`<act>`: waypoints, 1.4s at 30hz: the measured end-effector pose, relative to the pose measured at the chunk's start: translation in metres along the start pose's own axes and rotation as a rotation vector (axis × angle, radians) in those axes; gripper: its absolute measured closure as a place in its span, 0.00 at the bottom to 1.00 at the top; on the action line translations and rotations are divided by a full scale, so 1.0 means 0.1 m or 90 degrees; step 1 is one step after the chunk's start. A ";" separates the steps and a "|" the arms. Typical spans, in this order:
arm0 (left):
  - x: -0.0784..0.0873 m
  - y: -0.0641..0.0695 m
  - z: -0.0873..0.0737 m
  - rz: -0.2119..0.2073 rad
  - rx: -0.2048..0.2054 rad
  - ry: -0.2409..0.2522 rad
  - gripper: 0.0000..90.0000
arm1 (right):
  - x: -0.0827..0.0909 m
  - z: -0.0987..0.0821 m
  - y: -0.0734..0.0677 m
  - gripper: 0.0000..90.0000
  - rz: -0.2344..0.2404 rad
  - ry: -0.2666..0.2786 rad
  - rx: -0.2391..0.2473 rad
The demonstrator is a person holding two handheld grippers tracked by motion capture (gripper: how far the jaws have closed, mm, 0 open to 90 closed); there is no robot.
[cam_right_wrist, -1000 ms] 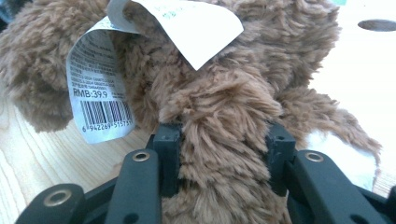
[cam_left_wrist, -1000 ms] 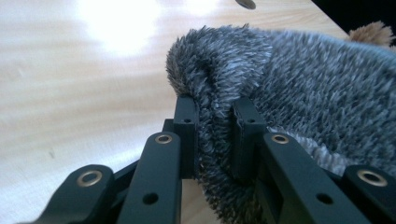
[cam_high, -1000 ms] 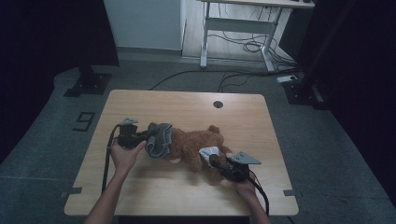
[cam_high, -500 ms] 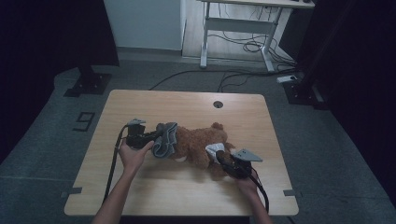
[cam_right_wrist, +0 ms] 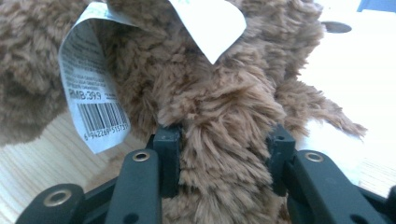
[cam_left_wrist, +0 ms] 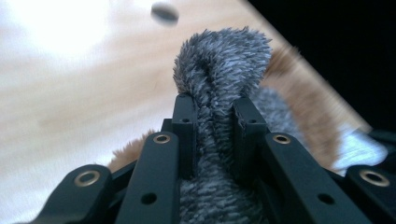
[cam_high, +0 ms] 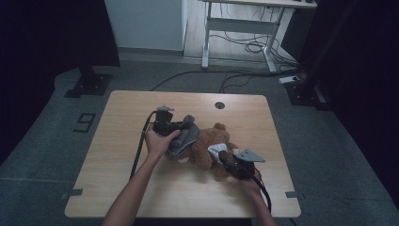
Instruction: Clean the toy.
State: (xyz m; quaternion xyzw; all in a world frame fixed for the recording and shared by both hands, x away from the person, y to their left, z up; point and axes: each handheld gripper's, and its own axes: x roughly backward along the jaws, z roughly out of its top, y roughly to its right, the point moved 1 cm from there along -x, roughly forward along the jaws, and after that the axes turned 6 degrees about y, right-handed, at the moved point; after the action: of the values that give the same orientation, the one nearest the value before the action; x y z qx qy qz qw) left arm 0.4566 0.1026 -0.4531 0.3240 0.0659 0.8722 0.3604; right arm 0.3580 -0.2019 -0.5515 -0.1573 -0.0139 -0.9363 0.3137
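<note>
A fold of grey plush cloth (cam_left_wrist: pixel 219 70) is pinched between the jaws of the left gripper (cam_high: pixel 181 126), while a limb of the brown teddy bear (cam_high: pixel 209 146) is clamped by the right gripper (cam_high: pixel 222 157). The bear is laid mid-table, its paper tag (cam_right_wrist: pixel 91 88) hanging beside the jaws, on the wooden table (cam_high: pixel 117 141)

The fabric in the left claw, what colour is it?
Grey, a fuzzy plush fabric, best seen in the left gripper view, pinched between the left claw.
</note>
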 end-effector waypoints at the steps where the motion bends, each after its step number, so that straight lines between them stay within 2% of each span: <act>1: -0.02 -0.01 -0.03 -0.003 0.003 -0.002 0.83 | 0.00 0.00 0.00 0.65 -0.001 0.000 0.001; 3: 0.03 -0.07 -0.14 -0.027 0.030 0.010 0.83 | 0.01 0.00 0.01 0.61 0.004 0.002 -0.001; 5: 0.06 -0.07 -0.17 -0.031 0.031 0.010 0.83 | 0.01 -0.01 0.01 0.59 0.010 0.003 -0.003; 6: 0.11 -0.06 -0.24 -0.037 0.030 0.019 0.84 | 0.02 -0.01 0.01 0.53 0.021 -0.001 -0.004; 7: 0.11 -0.06 -0.24 -0.037 0.030 0.019 0.84 | 0.02 -0.01 0.01 0.53 0.021 -0.001 -0.004; 8: 0.17 -0.03 -0.35 -0.045 0.028 0.039 0.84 | 0.05 0.00 0.00 0.47 0.025 -0.008 -0.002; 10: 0.22 -0.02 -0.45 -0.054 0.034 0.058 0.84 | 0.10 0.01 -0.01 0.39 0.028 -0.017 0.005; 11: 0.22 -0.02 -0.45 -0.054 0.034 0.058 0.84 | 0.10 0.01 -0.01 0.39 0.028 -0.017 0.005; 12: 0.24 -0.01 -0.48 -0.058 0.035 0.064 0.84 | 0.18 0.03 0.00 0.31 0.039 -0.014 0.000; 13: 0.26 0.00 -0.52 -0.063 0.034 0.067 0.84 | 0.18 0.03 0.00 0.31 0.039 -0.014 0.000; 14: 0.28 0.01 -0.54 -0.065 0.033 0.072 0.84 | 0.23 0.04 0.03 0.29 0.045 -0.008 -0.008; 15: 0.30 0.02 -0.57 -0.066 0.030 0.075 0.84 | 0.33 0.08 0.09 0.24 0.063 0.016 -0.036; 16: 0.32 0.07 -0.61 -0.064 0.016 0.078 0.84 | 0.37 0.10 0.12 0.22 0.068 0.029 -0.044; 17: 0.32 0.07 -0.61 -0.064 0.016 0.078 0.84 | 0.40 0.13 0.13 0.20 0.068 0.042 -0.050; 18: 0.34 0.11 -0.65 -0.060 -0.001 0.082 0.84 | 0.42 0.17 0.12 0.19 0.067 0.053 -0.052; 21: 0.36 0.15 -0.70 -0.063 -0.004 0.091 0.84 | 0.40 0.24 0.09 0.16 0.065 0.059 -0.052; 23: 0.38 0.17 -0.75 -0.069 -0.002 0.097 0.84 | 0.27 0.32 0.01 0.14 0.066 0.056 -0.047; 24: 0.39 0.17 -0.76 -0.073 0.000 0.099 0.84 | 0.27 0.32 0.01 0.14 0.066 0.056 -0.047; 25: 0.41 0.18 -0.78 -0.075 0.000 0.098 0.84 | 0.13 0.38 -0.04 0.09 0.067 0.044 -0.050; 28: 0.43 0.21 -0.81 -0.064 -0.015 0.095 0.84 | -0.02 0.41 -0.08 0.00 0.067 0.012 -0.062; 30: 0.45 0.23 -0.83 -0.059 -0.025 0.093 0.84 | -0.07 0.40 -0.10 0.04 0.090 0.000 -0.074; 31: 0.45 0.23 -0.84 -0.059 -0.027 0.092 0.84 | -0.07 0.40 -0.10 0.04 0.090 0.000 -0.074; 32: 0.45 0.24 -0.86 -0.059 -0.029 0.091 0.84 | -0.10 0.34 -0.14 0.18 0.119 -0.012 -0.075; 33: 0.45 0.24 -0.88 -0.059 -0.029 0.091 0.84 | -0.10 0.34 -0.14 0.18 0.119 -0.012 -0.075; 35: 0.47 0.25 -0.92 -0.071 -0.021 0.094 0.85 | -0.09 0.29 -0.18 0.29 0.115 -0.018 -0.068; 37: 0.48 0.26 -0.96 -0.079 -0.018 0.099 0.85 | -0.06 0.25 -0.19 0.33 0.113 -0.023 -0.067; 38: 0.49 0.31 -0.99 -0.079 -0.020 0.103 0.85 | -0.02 0.20 -0.21 0.36 0.103 -0.024 -0.050; 39: 0.49 0.31 -0.99 -0.079 -0.020 0.103 0.85 | -0.02 0.20 -0.21 0.36 0.103 -0.024 -0.050; 40: 0.51 0.36 -0.99 -0.080 -0.021 0.104 0.84 | 0.00 0.17 -0.23 0.39 0.087 -0.017 -0.028; 42: 0.53 0.39 -0.97 -0.083 -0.020 0.102 0.84 | 0.00 0.14 -0.25 0.41 0.076 -0.015 -0.017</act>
State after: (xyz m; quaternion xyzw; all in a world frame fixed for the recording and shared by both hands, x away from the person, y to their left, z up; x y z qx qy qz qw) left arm 0.3460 0.1212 -0.4882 0.2428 0.1014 0.8710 0.4149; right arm 0.3469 -0.1806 -0.5366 -0.1730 0.0042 -0.9140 0.3668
